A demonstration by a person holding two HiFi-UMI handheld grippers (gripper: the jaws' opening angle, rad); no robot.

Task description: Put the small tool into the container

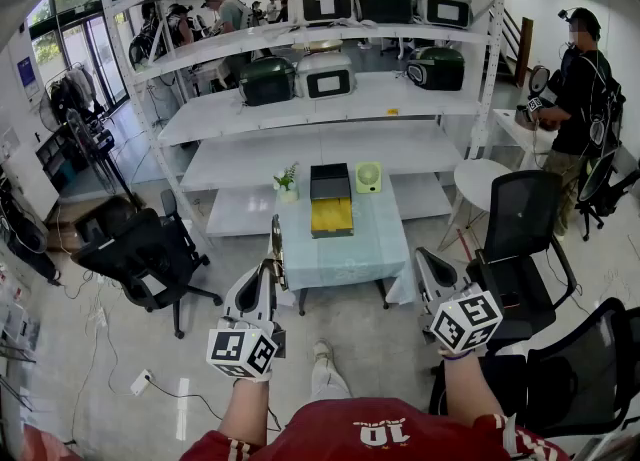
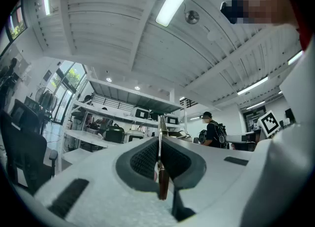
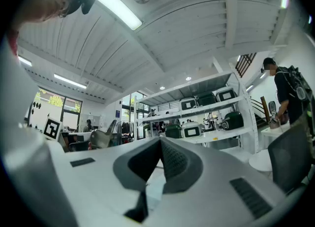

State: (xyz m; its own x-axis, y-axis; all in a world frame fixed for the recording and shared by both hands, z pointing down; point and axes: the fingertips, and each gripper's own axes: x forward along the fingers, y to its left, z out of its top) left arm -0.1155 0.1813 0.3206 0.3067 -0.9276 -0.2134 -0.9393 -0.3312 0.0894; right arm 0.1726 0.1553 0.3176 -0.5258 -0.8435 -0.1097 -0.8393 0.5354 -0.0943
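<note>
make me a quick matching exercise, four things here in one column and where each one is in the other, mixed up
Things:
1. thin metal tool with a brown handle
2. black open container with a yellow inside
3. small pale green fan
4. small potted green plant

Places:
A. on the pale blue table, left of the container
B. in the fingers of the left gripper
C. on the table, right of the container
D. middle of the table's far half

Pairs: 1-B, 2-D, 3-C, 4-A

Left gripper (image 1: 271, 271) and right gripper (image 1: 424, 259) both closed.
</note>
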